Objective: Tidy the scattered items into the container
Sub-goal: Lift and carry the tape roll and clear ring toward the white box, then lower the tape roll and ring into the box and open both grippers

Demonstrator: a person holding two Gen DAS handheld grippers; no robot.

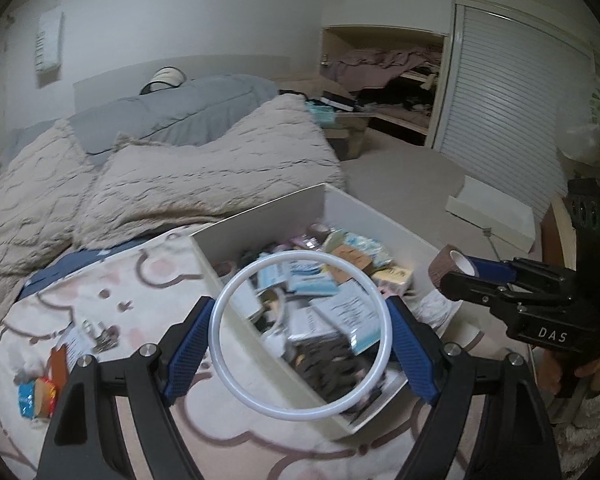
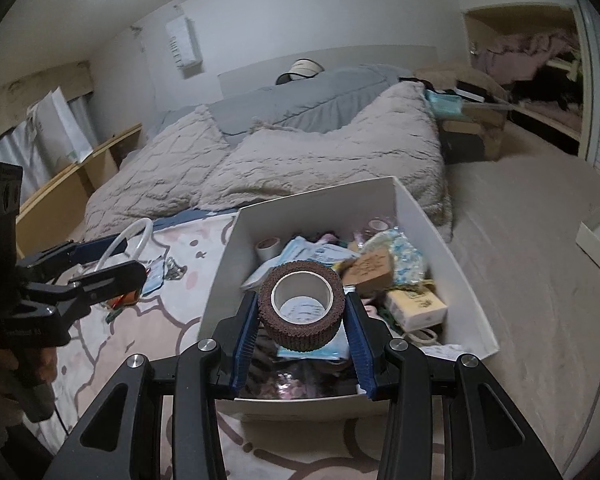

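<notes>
My left gripper (image 1: pixel 300 338) is shut on a white plastic ring (image 1: pixel 299 407), which hangs over the near left wall of the white box (image 1: pixel 260 216). In the right wrist view that ring (image 2: pixel 134 227) shows at the left, clamped by the left gripper (image 2: pixel 116 258). My right gripper (image 2: pixel 302 330) is shut on a brown roll of tape (image 2: pixel 302 310) with a white core, held above the near end of the white box (image 2: pixel 432 220). From the left wrist view the same roll (image 1: pixel 450 266) sits at the box's right wall, in the right gripper (image 1: pixel 466 278). The box holds several packets, cards and small rolls.
The box stands on a pink-and-white cartoon blanket (image 1: pixel 140 280) on a bed. Loose keys (image 1: pixel 104 338), a card and snack packets (image 1: pixel 36 396) lie on the blanket at the left. A beige quilt (image 1: pixel 204 168) lies behind, carpeted floor (image 2: pixel 540 260) to the right. A person's hand (image 1: pixel 592 372) grips the right handle.
</notes>
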